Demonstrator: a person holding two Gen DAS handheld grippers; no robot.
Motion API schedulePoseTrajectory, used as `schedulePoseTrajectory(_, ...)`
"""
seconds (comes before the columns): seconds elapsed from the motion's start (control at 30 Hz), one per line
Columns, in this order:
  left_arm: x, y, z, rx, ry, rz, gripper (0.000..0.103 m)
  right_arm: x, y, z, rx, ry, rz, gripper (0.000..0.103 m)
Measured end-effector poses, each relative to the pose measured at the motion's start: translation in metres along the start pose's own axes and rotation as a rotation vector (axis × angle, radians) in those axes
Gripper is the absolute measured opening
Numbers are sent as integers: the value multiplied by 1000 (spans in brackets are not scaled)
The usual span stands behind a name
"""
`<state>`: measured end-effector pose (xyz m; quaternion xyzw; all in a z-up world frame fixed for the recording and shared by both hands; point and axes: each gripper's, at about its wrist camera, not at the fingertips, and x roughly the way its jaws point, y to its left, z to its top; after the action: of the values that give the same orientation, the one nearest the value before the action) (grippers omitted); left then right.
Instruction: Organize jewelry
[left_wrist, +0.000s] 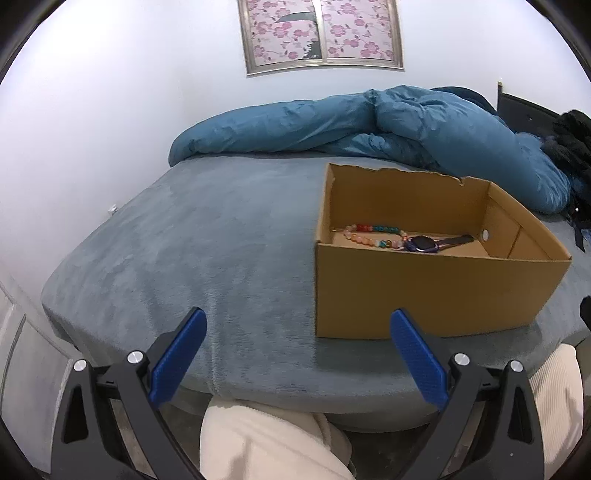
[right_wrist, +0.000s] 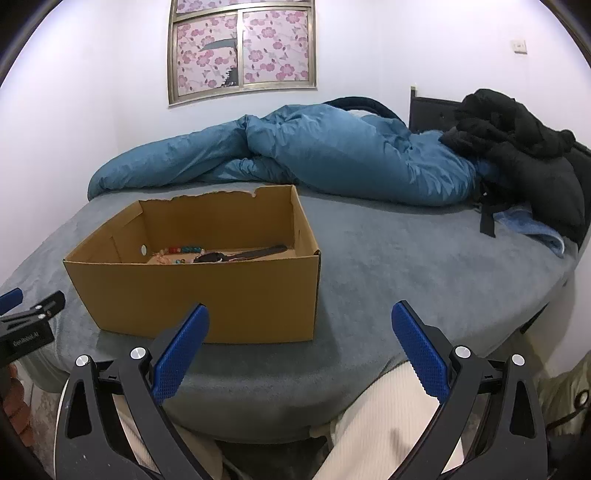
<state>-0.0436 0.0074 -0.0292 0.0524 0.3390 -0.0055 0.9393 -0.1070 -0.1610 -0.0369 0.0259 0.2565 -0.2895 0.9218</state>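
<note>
An open cardboard box (left_wrist: 424, 291) stands on the grey bed; it also shows in the right wrist view (right_wrist: 207, 295). Inside lie a string of coloured beads (left_wrist: 369, 232) and a dark wristwatch (left_wrist: 424, 243); the beads (right_wrist: 181, 251) and watch (right_wrist: 240, 255) show partly over the box rim in the right wrist view. My left gripper (left_wrist: 297, 325) is open and empty, near the bed's front edge, left of the box. My right gripper (right_wrist: 299, 314) is open and empty, in front of the box's right corner.
A rumpled blue duvet (left_wrist: 369, 125) lies along the back of the bed. Black clothing (right_wrist: 517, 147) is piled at the back right. The grey bed cover (left_wrist: 203, 240) stretches left of the box. The person's cream-trousered legs (left_wrist: 266, 443) are below the bed edge.
</note>
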Motion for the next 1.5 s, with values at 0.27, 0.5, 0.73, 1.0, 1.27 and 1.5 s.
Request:
schedulePoseTrajectory(0.27, 4, 7, 0, -22, 30, -11, 97, 5, 2, -1, 0, 24, -9, 95)
schedulePoseTrajectory(0.5, 6, 6, -1, -24, 58, -28, 97, 8, 3, 1, 1, 34, -19, 95)
schedulePoseTrajectory(0.73, 7, 7, -1, -25, 63, -29, 97, 8, 3, 2, 3, 36, -20, 95)
schedulePoseTrajectory(1.0, -8, 8, 20, -26, 72, -47, 97, 0, 3, 23, -8, 37, -16, 95)
schedulePoseTrajectory(1.27, -20, 14, 44, -32, 106, -23, 97, 0, 9, 50, 12, 86, 3, 95)
schedulePoseTrajectory(1.5, -19, 21, 54, -63, 144, -5, 97, 5, 14, 63, 1, 119, -13, 95)
